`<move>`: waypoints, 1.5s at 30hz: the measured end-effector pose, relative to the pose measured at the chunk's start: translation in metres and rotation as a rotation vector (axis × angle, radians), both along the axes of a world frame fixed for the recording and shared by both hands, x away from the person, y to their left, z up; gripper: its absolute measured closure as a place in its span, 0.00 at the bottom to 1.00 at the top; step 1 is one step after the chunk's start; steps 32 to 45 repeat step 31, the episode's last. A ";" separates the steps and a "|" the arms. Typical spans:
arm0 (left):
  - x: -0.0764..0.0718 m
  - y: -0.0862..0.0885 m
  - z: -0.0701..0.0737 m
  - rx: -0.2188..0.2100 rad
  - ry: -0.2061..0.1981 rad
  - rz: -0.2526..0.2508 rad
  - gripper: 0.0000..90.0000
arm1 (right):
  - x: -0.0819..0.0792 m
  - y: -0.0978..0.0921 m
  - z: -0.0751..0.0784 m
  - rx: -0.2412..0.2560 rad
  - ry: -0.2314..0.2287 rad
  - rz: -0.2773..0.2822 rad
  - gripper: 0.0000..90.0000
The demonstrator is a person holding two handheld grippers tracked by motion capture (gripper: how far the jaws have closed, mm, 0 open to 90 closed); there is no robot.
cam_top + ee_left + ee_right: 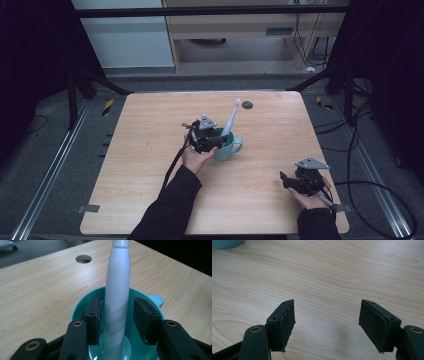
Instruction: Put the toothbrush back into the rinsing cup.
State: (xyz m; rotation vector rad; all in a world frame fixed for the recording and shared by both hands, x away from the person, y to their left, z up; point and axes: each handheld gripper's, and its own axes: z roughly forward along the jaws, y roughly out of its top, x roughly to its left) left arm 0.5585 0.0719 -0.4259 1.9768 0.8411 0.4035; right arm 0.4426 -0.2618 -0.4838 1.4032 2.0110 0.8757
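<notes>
A white electric toothbrush (pixel 231 118) stands tilted in a teal mug (pixel 231 149) near the middle of the wooden table (pixel 150 165). My left gripper (pixel 209 141) hangs over the mug's rim (pixel 77 307) from the left. In the left gripper view the toothbrush handle (pixel 117 290) rises between the jaws. A narrow gap shows on each side, so the left gripper (pixel 117 303) is open around it. My right gripper (pixel 286 179) rests near the front right of the table. It (pixel 327 312) stands open over bare wood.
A round cable hole (pixel 247 105) sits in the tabletop behind the mug, also visible in the left gripper view as the hole (pixel 83 258). The mug's handle (pixel 239 145) points right. Cables trail off the table's sides onto the dark floor.
</notes>
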 end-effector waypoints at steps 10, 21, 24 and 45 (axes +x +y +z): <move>-0.019 0.037 0.025 -0.027 -0.041 0.031 0.48 | 0.000 -0.001 0.000 0.002 -0.008 -0.013 0.29; -0.048 0.104 0.026 0.038 -0.070 0.119 0.42 | -0.002 -0.002 0.002 0.014 -0.031 -0.035 0.24; -0.057 0.124 0.017 0.033 -0.053 0.144 0.42 | -0.001 -0.003 0.002 0.015 -0.034 -0.038 0.23; -0.067 0.165 -0.006 0.041 -0.001 0.228 0.42 | -0.001 -0.003 0.002 0.015 -0.039 -0.048 0.22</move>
